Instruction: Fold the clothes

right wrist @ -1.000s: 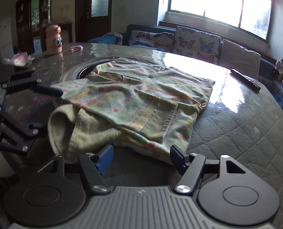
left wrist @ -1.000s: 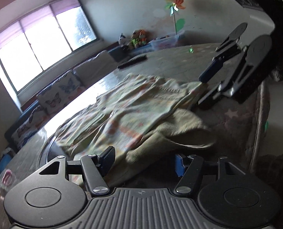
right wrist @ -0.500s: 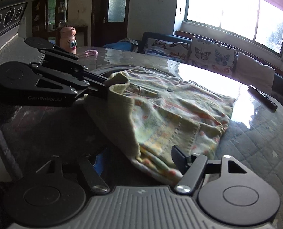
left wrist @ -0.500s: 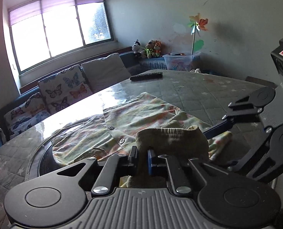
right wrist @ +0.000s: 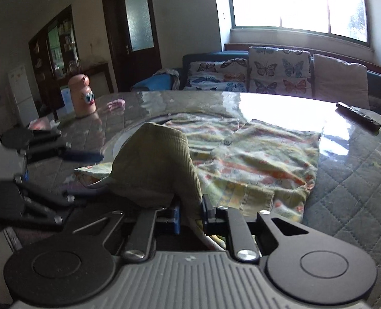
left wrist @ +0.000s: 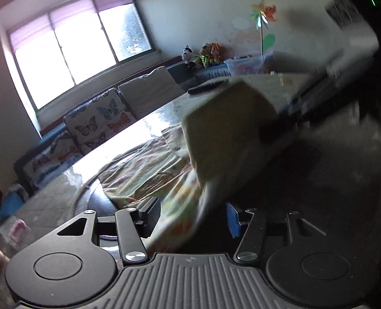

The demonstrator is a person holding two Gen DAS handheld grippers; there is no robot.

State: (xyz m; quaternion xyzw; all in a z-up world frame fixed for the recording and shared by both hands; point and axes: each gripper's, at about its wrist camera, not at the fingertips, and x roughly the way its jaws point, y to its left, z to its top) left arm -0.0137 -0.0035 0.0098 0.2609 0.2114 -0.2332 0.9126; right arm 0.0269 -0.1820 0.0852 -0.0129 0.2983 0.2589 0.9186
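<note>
A pale floral cardigan (right wrist: 254, 159) with buttons lies spread on the round table (right wrist: 357, 193). Its sleeve with the olive ribbed cuff (right wrist: 154, 159) is lifted off the table. My right gripper (right wrist: 190, 215) is closing, and its pads pinch the sleeve just below the cuff. In the left wrist view the raised cuff (left wrist: 229, 128) hangs from the blurred right gripper (left wrist: 267, 134). My left gripper (left wrist: 193, 219) is opening; floral fabric (left wrist: 149, 170) passes loosely between its fingers, untouched by the pads. In the right wrist view the left gripper (right wrist: 92, 175) stands open just left of the cuff.
A black remote (right wrist: 357, 114) lies at the table's far right edge. A pink bottle with eyes (right wrist: 83, 95) and a small pink item (right wrist: 115, 104) stand at the far left. Behind the table runs a sofa with butterfly cushions (right wrist: 275, 74).
Half a second ago my left gripper was shut on the cuff and the right was open. Now the left has let go and opened, and the right has shut on the sleeve.
</note>
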